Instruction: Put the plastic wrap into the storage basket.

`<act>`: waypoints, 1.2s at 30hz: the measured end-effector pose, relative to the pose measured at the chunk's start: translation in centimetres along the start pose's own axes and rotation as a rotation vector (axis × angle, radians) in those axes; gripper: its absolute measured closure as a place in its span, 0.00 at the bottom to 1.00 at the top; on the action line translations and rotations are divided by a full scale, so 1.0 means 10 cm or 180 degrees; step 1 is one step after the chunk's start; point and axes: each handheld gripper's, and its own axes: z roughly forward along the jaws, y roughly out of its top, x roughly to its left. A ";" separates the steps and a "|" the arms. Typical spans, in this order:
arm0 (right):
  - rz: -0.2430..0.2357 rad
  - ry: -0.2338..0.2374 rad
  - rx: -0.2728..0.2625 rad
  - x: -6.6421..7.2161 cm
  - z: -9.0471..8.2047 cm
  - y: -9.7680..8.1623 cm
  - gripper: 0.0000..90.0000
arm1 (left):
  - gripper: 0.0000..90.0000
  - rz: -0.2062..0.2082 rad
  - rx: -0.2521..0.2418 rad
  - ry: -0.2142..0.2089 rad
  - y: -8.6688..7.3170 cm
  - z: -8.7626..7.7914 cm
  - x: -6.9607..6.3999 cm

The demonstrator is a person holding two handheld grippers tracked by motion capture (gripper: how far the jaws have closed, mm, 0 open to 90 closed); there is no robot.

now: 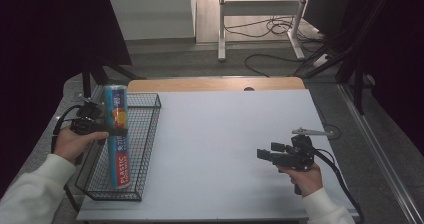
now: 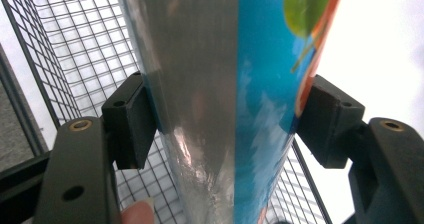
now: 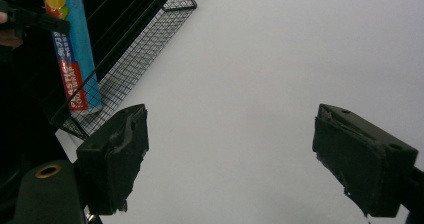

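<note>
The plastic wrap box point(image 1: 118, 134) is a long blue carton with a fruit picture near its top and a red label band near its bottom. It is held tilted, with its lower end inside the wire basket point(image 1: 146, 149) and its upper end raised above the basket's far rim. The left gripper point(image 1: 111, 132) is clamped across the middle of the box; in the left gripper view both pads point(image 2: 131, 126) are seen pressed against opposite faces of the box point(image 2: 220, 109), and the basket mesh point(image 2: 80, 49) is seen behind it.

The basket is placed at the left edge of the white table top point(image 1: 225, 149), with its long side running away from the person. Its near right wall stands between the box and the open table surface. A bare strip of wooden board point(image 1: 215, 84) is exposed along the far edge of the table.

The right gripper point(image 1: 264, 153) is held low over the right part of the table, well apart from the basket, with its jaws spread wide and nothing between them. In the right gripper view the box point(image 3: 75, 69) and the basket point(image 3: 135, 49) are seen at the upper left, beyond the left pad point(image 3: 117, 156).
</note>
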 end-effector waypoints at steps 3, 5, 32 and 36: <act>-0.0001 -0.0001 0.0007 -0.01 0.01 0.00 0.17 | 0.35 -0.0102 -0.0045 -0.0008 0.03 0.09 0.06; 0.0000 0.0000 0.0009 -0.01 0.01 0.00 0.17 | 0.35 -0.0190 -0.0064 0.0002 0.06 0.16 0.10; 0.0080 -0.0032 0.0031 -0.06 0.03 -0.03 0.17 | 0.34 -0.0449 0.0192 0.0518 0.29 0.83 0.12; 0.0073 -0.0032 0.0047 -0.06 0.04 -0.03 0.17 | 0.35 -0.0519 0.0244 0.0602 0.31 0.95 0.13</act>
